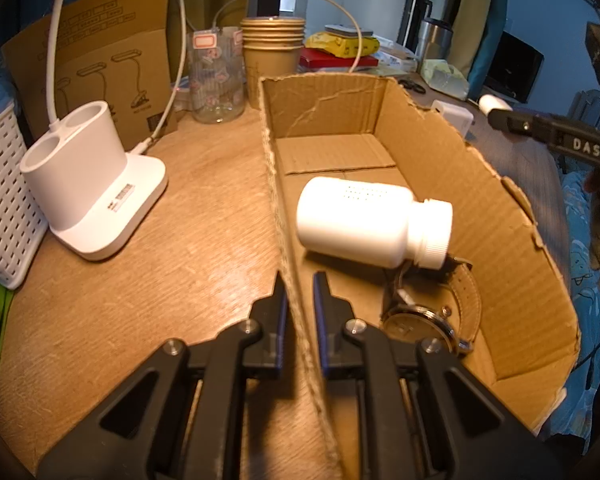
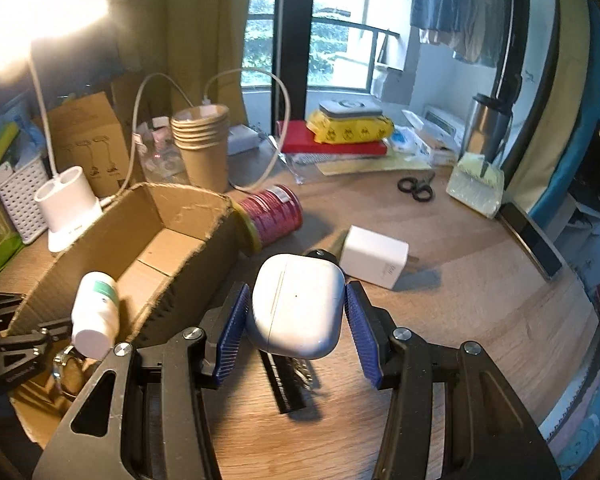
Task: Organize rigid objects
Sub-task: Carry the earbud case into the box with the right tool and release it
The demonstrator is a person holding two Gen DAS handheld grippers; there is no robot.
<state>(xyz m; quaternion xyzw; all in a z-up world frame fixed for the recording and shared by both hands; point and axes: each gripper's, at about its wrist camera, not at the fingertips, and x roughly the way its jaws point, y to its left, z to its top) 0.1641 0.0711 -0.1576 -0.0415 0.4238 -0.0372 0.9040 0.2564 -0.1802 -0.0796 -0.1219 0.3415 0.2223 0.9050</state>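
My right gripper is shut on a white earbuds case and holds it above the wooden table, right of the box. From the left wrist view that gripper shows at the upper right with the case at its tip. My left gripper is shut on the near left wall of the open cardboard box, one finger on each side of the wall. In the box lie a white pill bottle on its side and a wristwatch with a tan strap.
A black comb lies under the held case. A white charger, a red can on its side and scissors are beyond it. A white lamp base, a glass jar and stacked paper cups stand left of and behind the box.
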